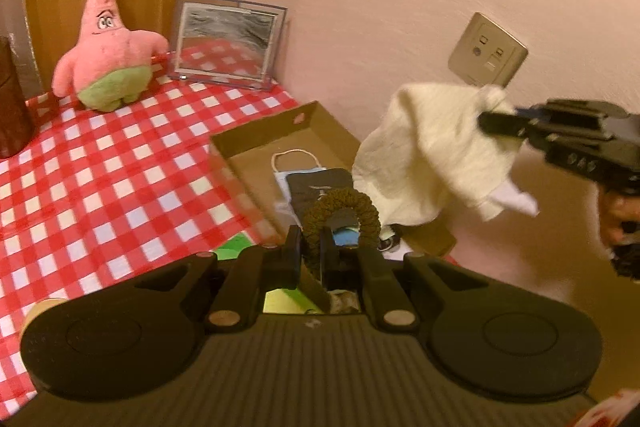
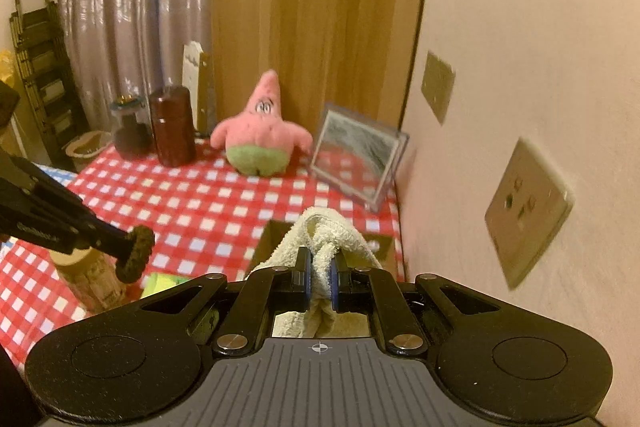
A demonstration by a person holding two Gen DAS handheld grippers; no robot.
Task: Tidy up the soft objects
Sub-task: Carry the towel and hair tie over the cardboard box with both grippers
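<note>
Fuzzy brown scrunchie (image 1: 340, 215), cream towel (image 1: 436, 151)

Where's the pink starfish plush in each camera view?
Left wrist view: the pink starfish plush stands at upper left on the checked tablecloth, left of the clear picture frame.
Right wrist view: the plush stands at centre, between the brown canister and the frame.
Shared landmark: the clear picture frame, just to the plush's right in both views.
</note>
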